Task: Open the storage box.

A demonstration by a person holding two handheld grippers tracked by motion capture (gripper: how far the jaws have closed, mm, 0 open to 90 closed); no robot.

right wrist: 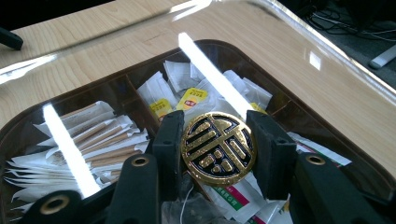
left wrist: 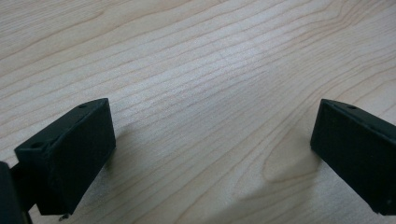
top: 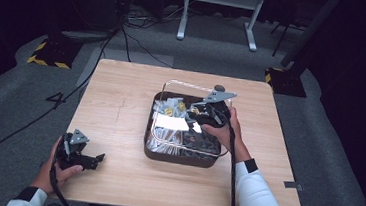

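Observation:
A dark brown compartment box (top: 176, 157) stands mid-table under a clear lid (top: 164, 89). In the high view the lid's outline lies slightly off the box's rim, toward the far right. A round gold-and-black knob (right wrist: 218, 148) sits at the lid's centre, and my right gripper (right wrist: 218, 140) is shut on it, one pad on each side. In the high view that right gripper (top: 197, 118) is over the box. My left gripper (top: 96, 159) rests at the table's front left, open. Between its jaws (left wrist: 212, 154) is only bare wood.
Through the lid I see white paper-wrapped sticks (right wrist: 93, 140), yellow-labelled sachets (right wrist: 196, 98) and a red-and-green packet (right wrist: 233, 198) in the box's compartments. The wooden table (top: 120, 112) has its edge close behind the box. Cables and stand legs lie on the floor beyond.

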